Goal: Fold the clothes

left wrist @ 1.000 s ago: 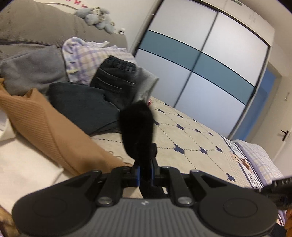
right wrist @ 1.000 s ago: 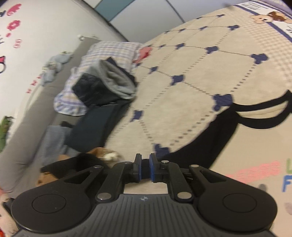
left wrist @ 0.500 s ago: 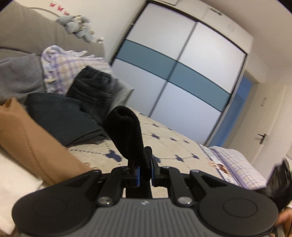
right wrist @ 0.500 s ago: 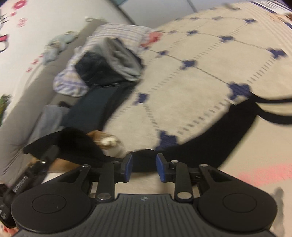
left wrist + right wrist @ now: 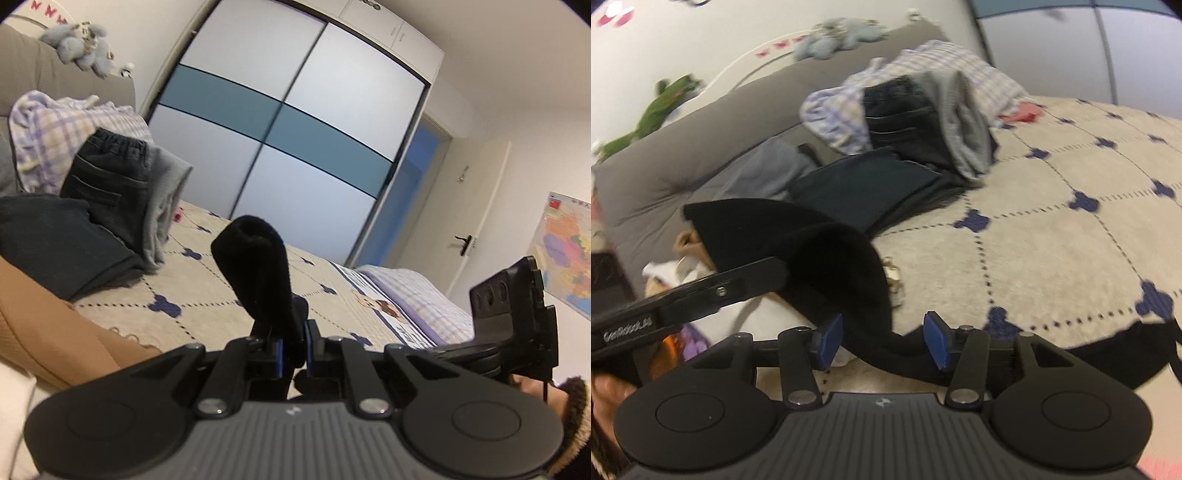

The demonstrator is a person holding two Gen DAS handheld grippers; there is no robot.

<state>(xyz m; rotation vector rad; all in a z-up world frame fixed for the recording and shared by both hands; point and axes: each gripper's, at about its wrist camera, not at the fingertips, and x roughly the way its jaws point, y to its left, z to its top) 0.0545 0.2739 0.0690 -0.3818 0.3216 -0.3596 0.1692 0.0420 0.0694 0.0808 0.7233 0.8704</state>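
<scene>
Right hand-held gripper [image 5: 882, 341] jaws opening since prior frame, black garment [image 5: 827, 254] lying loose between; left hand-held gripper [image 5: 293, 350] pinches garment. Fold just begun; clothes pile [image 5: 916, 110] unfolded.

The left gripper [image 5: 291, 349] was clamped on a fold of soft black fabric [image 5: 255, 266], which stood up from the blue pads in a rounded loop. Beneath it lay the bed's beige quilted cover with dark blue motifs [image 5: 199, 291]. To the far left sat a heap of clothes: dark folded jeans [image 5: 107, 181], a grey garment [image 5: 166, 206] beside them, a lilac checked cloth [image 5: 55, 125] behind, and a flat dark green-black piece [image 5: 55, 243] nearer. A tan ribbed garment [image 5: 48, 336] crossed the near left corner. At the right edge the other black gripper [image 5: 513, 325] showed. A wardrobe with white and teal sliding doors [image 5: 295, 129] filled the far wall.
</scene>
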